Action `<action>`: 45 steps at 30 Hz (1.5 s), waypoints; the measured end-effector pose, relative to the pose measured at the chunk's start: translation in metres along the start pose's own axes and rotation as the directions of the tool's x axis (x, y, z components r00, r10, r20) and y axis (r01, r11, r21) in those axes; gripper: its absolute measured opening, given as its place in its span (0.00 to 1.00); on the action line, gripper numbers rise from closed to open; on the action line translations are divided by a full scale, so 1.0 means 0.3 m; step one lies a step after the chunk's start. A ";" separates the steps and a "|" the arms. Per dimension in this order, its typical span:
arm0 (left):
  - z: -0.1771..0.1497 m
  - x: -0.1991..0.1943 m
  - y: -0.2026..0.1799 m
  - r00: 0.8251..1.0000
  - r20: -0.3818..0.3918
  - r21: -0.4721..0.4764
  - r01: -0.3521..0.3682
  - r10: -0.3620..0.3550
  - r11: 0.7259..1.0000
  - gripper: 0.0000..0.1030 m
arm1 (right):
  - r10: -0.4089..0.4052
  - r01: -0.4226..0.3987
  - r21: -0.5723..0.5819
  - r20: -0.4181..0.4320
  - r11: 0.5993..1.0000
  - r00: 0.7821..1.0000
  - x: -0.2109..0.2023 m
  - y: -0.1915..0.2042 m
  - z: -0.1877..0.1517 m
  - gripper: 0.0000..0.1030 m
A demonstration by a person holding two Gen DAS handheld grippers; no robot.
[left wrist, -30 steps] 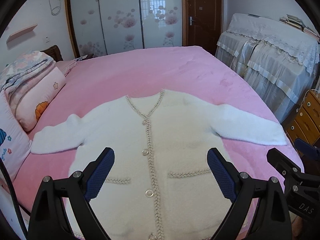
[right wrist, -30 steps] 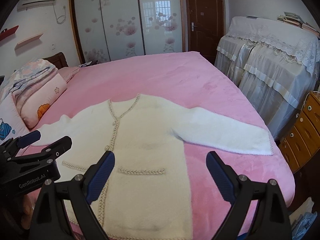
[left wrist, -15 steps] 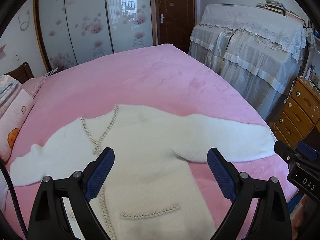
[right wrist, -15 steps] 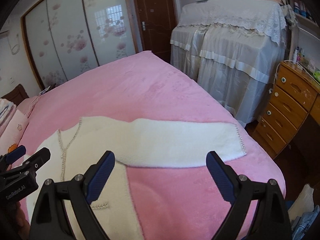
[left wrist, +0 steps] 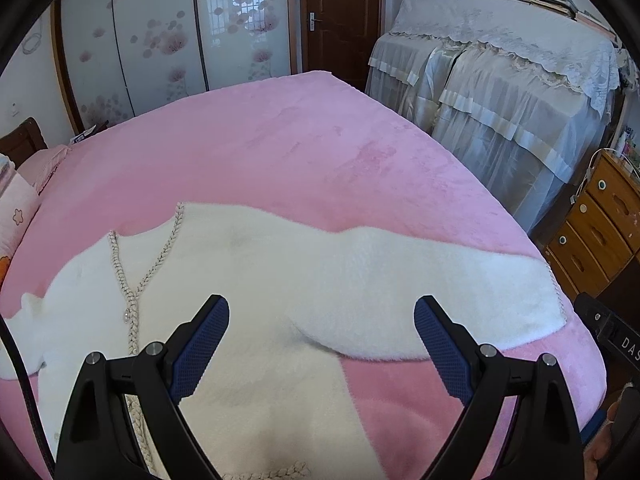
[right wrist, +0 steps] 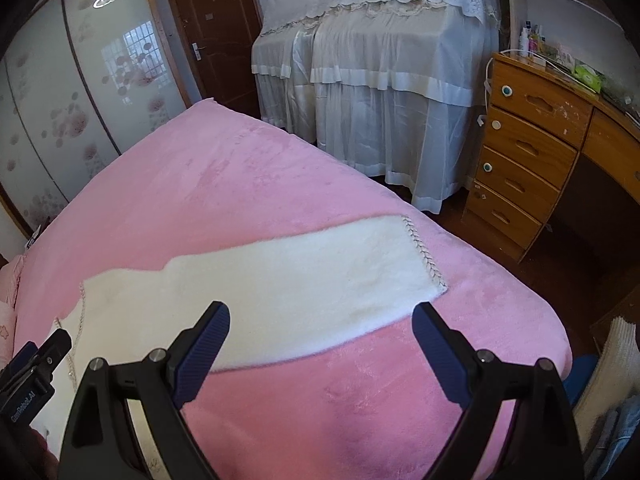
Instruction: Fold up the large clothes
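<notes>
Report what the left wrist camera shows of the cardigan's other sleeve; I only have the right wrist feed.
Observer: The other sleeve lies spread out flat, pointing toward the pillow. It is not folded in.
Operator: Check the front of the garment.
Observer: The cardigan lies face up. Its braided neckline trim runs down in a V to a button.
Operator: Confirm the left gripper's state.
Observer: The left gripper is open and holds nothing. It hangs over the cardigan's chest, near the armpit of the sleeve you can see.
</notes>
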State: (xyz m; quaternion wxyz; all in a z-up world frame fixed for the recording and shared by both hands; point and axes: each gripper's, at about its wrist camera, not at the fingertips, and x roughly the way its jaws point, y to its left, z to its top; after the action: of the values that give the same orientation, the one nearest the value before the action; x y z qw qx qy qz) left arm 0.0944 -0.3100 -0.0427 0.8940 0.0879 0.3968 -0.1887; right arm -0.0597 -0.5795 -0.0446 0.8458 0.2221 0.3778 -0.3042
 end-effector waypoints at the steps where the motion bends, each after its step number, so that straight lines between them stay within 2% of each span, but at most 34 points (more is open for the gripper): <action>1: 0.000 0.019 -0.003 1.000 -0.006 -0.002 -0.001 0.001 1.000 0.90 | -0.004 0.005 0.026 -0.016 1.000 1.000 0.025 -0.020 0.003 0.91; 7: -0.026 0.146 -0.029 1.000 -0.018 -0.010 -0.024 0.024 1.000 0.90 | -0.004 0.036 0.230 -0.139 0.972 0.990 0.210 -0.178 -0.024 0.90; 11: -0.070 0.208 -0.044 1.000 -0.023 -0.023 -0.004 0.003 1.000 0.90 | 0.073 0.002 0.350 -0.200 0.937 0.977 0.322 -0.281 -0.084 0.85; 14: -0.095 0.242 -0.052 1.000 -0.020 -0.016 -0.016 0.016 1.000 0.90 | 0.133 -0.037 0.438 -0.191 0.898 0.972 0.377 -0.338 -0.122 0.81; 16: -0.102 0.272 -0.037 0.999 -0.051 -0.045 0.014 -0.016 0.999 0.90 | 0.163 -0.063 0.489 -0.165 0.870 0.973 0.412 -0.364 -0.130 0.81; 19: -0.109 0.308 -0.014 0.994 -0.101 -0.079 0.039 -0.047 0.996 0.90 | 0.150 -0.063 0.507 -0.133 0.859 0.980 0.453 -0.375 -0.109 0.77; 20: -0.111 0.320 -0.007 0.992 -0.116 -0.073 0.032 -0.041 0.997 0.90 | 0.138 -0.053 0.496 -0.136 0.867 0.981 0.470 -0.367 -0.095 0.69; 21: -0.118 0.329 -0.004 0.991 -0.128 -0.063 0.020 -0.028 0.998 0.90 | 0.130 -0.049 0.481 -0.136 0.875 0.982 0.482 -0.359 -0.082 0.52; 22: -0.122 0.332 0.001 0.991 -0.136 -0.052 0.010 -0.017 0.999 0.90 | 0.121 -0.041 0.463 -0.144 0.885 0.982 0.491 -0.350 -0.069 0.41; 23: -0.125 0.333 0.011 0.990 -0.142 -0.044 -0.001 -0.005 0.999 0.90 | 0.111 -0.034 0.449 -0.146 0.893 0.983 0.492 -0.339 -0.058 0.24; 24: -0.129 0.329 0.023 0.990 -0.143 -0.039 -0.010 0.005 0.999 0.90 | 0.109 -0.042 0.437 -0.129 0.898 0.986 0.482 -0.332 -0.047 0.11; 27: -0.141 0.288 0.089 0.990 -0.135 -0.033 -0.039 0.035 0.999 0.87 | 0.098 -0.085 0.326 -0.024 0.942 0.995 0.374 -0.249 -0.008 0.09; 29: -0.153 0.245 0.156 0.992 -0.118 -0.048 -0.056 0.050 0.997 0.87 | 0.166 -0.175 0.210 0.058 0.962 0.984 0.270 -0.144 0.013 0.09; 31: -0.164 0.198 0.241 0.992 -0.114 -0.079 -0.068 0.059 0.995 0.87 | 0.265 -0.273 0.074 0.103 0.959 0.959 0.164 0.005 0.019 0.09; 34: -0.192 0.159 0.394 0.987 -0.148 -0.143 -0.082 0.060 0.986 0.87 | 0.396 -0.378 -0.153 0.116 0.913 0.911 0.030 0.270 -0.016 0.09; 37: -0.245 0.119 0.554 0.983 -0.161 -0.198 -0.122 0.091 0.973 0.87 | 0.503 -0.465 -0.327 0.038 0.823 0.864 -0.026 0.520 -0.109 0.09; 38: -0.266 0.107 0.595 0.982 -0.158 -0.207 -0.137 0.105 0.969 0.87 | 0.508 -0.467 -0.380 0.009 0.799 0.861 -0.025 0.592 -0.154 0.09; 41: -0.335 0.088 0.709 0.978 -0.172 -0.241 -0.157 0.117 0.958 0.87 | 0.457 -0.435 -0.526 -0.095 0.731 0.884 0.030 0.775 -0.332 0.14; 43: -0.378 0.092 0.759 0.976 -0.195 -0.261 -0.142 0.092 0.955 0.87 | 0.374 -0.388 -0.613 -0.158 0.688 0.914 0.099 0.858 -0.471 0.27; 44: -0.396 0.095 0.778 0.976 -0.201 -0.270 -0.134 0.080 0.953 0.87 | 0.309 -0.346 -0.656 -0.177 0.671 0.935 0.142 0.886 -0.528 0.40; 45: -0.412 0.095 0.788 0.977 -0.202 -0.276 -0.122 0.066 0.953 0.87 | 0.247 -0.309 -0.691 -0.191 0.653 0.950 0.172 0.903 -0.588 0.44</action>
State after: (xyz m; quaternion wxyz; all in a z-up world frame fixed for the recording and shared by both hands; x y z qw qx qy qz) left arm 0.1247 -0.0637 -0.1447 0.8632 -0.0063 0.4990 -0.0769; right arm 0.0637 -0.2966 -0.1537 0.8856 -0.0560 0.4609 0.0081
